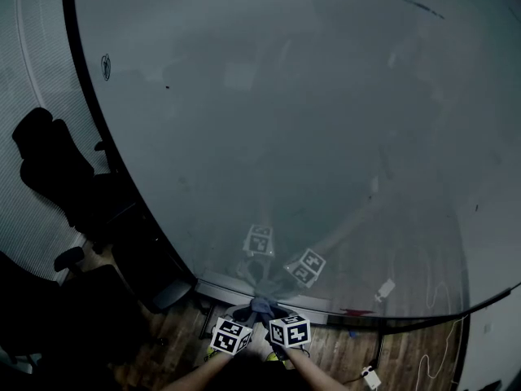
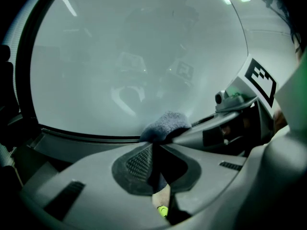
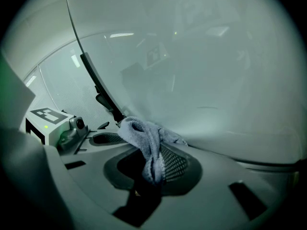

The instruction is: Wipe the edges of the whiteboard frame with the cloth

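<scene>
In the head view the left gripper (image 1: 249, 314) and right gripper (image 1: 277, 312) meet at the bottom edge of the whiteboard frame (image 1: 216, 287), the cloth (image 1: 262, 304) bunched between them. Only the gripper views show each pair of jaws clamped on that cloth.

The whiteboard (image 1: 285, 120) stands on the far side, with its bottom frame (image 1: 232, 287) nearest. The cloth (image 1: 262, 305) rests against that frame, pinched from the left by the left gripper (image 2: 153, 143) and from the right by the right gripper (image 3: 154, 153). A chair (image 1: 57, 173) stands left of the whiteboard, on the floor (image 1: 342, 350).
</scene>
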{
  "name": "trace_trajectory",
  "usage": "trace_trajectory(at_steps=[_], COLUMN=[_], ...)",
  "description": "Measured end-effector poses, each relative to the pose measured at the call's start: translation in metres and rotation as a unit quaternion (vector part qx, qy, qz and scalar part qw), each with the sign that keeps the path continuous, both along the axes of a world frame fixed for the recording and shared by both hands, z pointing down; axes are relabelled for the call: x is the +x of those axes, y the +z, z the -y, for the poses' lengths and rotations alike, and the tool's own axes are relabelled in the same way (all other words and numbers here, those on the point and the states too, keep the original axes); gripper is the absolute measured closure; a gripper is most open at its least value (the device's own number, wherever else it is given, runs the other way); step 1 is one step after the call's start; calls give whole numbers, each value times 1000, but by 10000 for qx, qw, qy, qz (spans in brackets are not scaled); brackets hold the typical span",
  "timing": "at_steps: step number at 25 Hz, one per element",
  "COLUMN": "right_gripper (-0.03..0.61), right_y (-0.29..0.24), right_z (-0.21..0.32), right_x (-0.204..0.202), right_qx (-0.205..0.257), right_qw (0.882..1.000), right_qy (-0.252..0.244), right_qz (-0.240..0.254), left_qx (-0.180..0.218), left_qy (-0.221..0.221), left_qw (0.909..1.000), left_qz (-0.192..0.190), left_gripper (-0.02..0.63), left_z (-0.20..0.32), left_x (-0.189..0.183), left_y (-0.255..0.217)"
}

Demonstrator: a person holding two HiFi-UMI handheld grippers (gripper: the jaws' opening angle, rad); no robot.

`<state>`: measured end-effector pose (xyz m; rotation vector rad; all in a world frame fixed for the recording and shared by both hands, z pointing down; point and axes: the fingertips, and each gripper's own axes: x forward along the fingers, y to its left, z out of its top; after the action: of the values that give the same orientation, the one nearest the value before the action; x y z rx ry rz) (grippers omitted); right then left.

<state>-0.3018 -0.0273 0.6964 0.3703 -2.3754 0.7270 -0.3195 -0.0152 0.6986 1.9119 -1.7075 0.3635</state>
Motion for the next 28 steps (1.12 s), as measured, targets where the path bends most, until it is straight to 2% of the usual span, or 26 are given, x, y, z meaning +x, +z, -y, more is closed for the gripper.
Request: trace_trajectory(at_steps=[17, 28], right_gripper=[494, 494], right_y=[2, 2], right_z=[15, 26], right_x=[32, 69], right_qx=[-37, -22], right_qw=[9998, 9998], right_qy=[-199, -157], right_qz=[27, 112], left_qx=[96, 205], left_qy=[-297, -397], left_qw=[9995, 9990], left_qz=[-62, -61], left_gripper=[594, 594], left_z=[19, 30], left_x=[29, 65], left_y=[2, 2])
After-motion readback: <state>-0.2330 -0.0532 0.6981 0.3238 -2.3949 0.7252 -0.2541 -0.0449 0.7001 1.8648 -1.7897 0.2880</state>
